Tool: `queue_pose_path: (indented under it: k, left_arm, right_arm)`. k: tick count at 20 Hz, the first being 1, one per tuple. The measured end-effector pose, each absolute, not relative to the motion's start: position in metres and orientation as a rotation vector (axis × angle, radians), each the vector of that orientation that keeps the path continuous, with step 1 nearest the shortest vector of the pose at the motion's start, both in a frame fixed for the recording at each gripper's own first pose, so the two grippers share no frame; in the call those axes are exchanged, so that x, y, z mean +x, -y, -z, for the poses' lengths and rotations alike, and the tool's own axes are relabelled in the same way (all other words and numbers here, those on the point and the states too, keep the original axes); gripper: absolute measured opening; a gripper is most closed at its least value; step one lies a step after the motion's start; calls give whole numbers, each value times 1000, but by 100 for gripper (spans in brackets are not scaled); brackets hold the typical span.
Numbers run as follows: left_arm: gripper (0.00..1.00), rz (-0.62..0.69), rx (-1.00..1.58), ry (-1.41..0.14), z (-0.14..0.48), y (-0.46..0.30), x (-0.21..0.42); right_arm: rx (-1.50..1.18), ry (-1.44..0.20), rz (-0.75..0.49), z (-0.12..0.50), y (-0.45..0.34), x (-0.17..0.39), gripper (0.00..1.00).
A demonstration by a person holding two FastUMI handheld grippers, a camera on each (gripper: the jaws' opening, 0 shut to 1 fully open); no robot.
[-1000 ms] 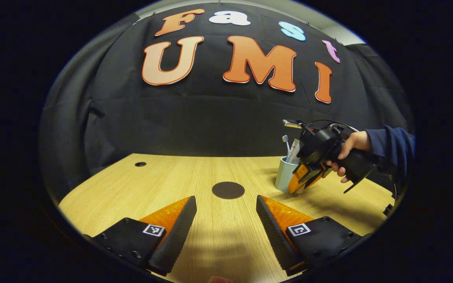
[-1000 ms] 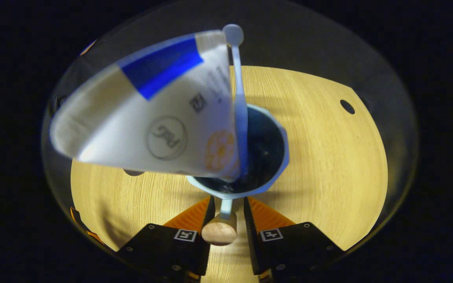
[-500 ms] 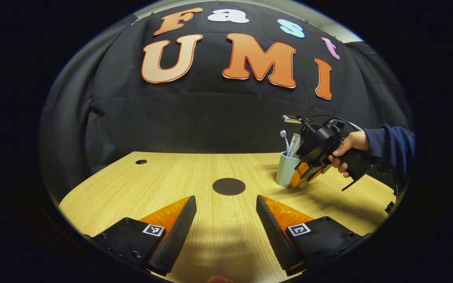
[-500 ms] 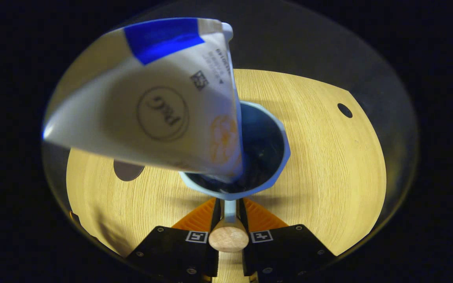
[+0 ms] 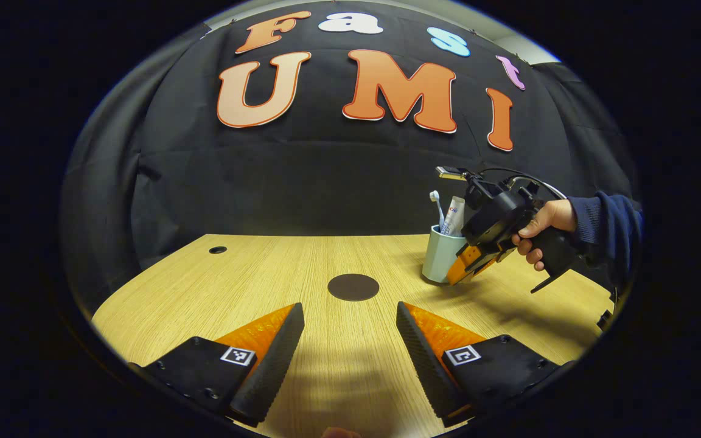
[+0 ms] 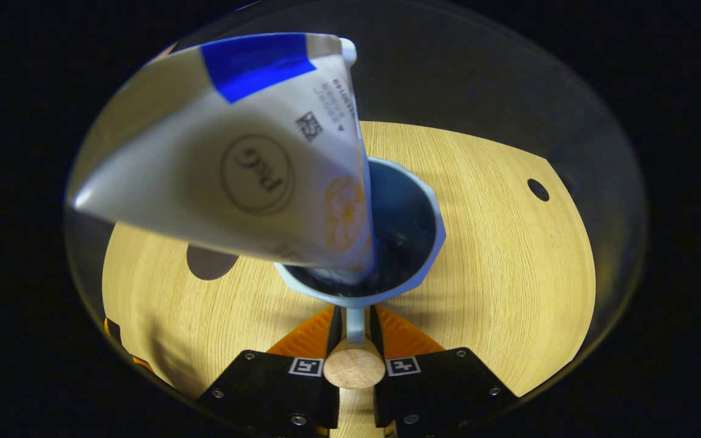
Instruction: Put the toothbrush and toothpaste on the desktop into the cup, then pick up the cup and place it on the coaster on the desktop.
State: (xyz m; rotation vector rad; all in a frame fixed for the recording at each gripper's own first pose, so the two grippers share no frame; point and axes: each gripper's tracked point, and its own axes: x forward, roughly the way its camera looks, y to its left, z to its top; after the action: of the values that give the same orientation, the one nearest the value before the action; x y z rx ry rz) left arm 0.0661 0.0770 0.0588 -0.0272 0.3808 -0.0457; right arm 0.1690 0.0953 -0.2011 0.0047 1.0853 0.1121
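Pale wood makes up the desktop (image 5: 326, 267), and near its middle lies a dark round coaster (image 5: 353, 286). To the right of the coaster, well apart from it, is a light blue cup (image 5: 438, 254) with the toothbrush (image 5: 435, 204) and the toothpaste (image 5: 453, 216) standing in it, both poking above the rim. Whether the cup's base touches the wood or hangs just above it cannot be told from the left gripper view.

The right gripper (image 5: 462, 272) is at the cup's near side, held by a hand (image 5: 538, 231) in a dark blue sleeve (image 5: 606, 225). In the right gripper view, the gripper (image 6: 355, 319) has its two fingers drawn close together, pressing on the thin blue stem of the cup's handle (image 6: 355, 321) from either side; a round wooden knob (image 6: 354, 368) at the end of that handle sits just behind the fingers. The cup (image 6: 429, 231) opens upward toward the camera, dark inside, and the toothpaste (image 6: 247, 164) tube leans out of it to the left, large and close, its crimped end marked with a blue band. The coaster (image 6: 207, 264) peeks out below the tube, on the left of the cup.

The left gripper (image 5: 349, 328) hovers low over the near edge of the desktop, its fingers spread wide with nothing between them, pointing toward the coaster. A small dark hole (image 5: 217, 250) sits in the far left of the wood.
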Motion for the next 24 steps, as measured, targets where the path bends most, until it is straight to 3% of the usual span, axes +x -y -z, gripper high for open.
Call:
queue_pose_path:
  k: [1, 2, 24]
  left_arm:
    - [98, 47, -27, -380, -59, -77, 65]
    - [98, 48, -26, -377, -62, -75, 66]
    - [97, 10, -51, -363, -47, -104, 42]
  right_arm:
    - [5, -1073, -123, 199, -95, 172, 18]
    - [-1, -1065, -130, 198, -94, 173, 23]
    - [-151, -1017, -326, 174, -109, 197, 22]
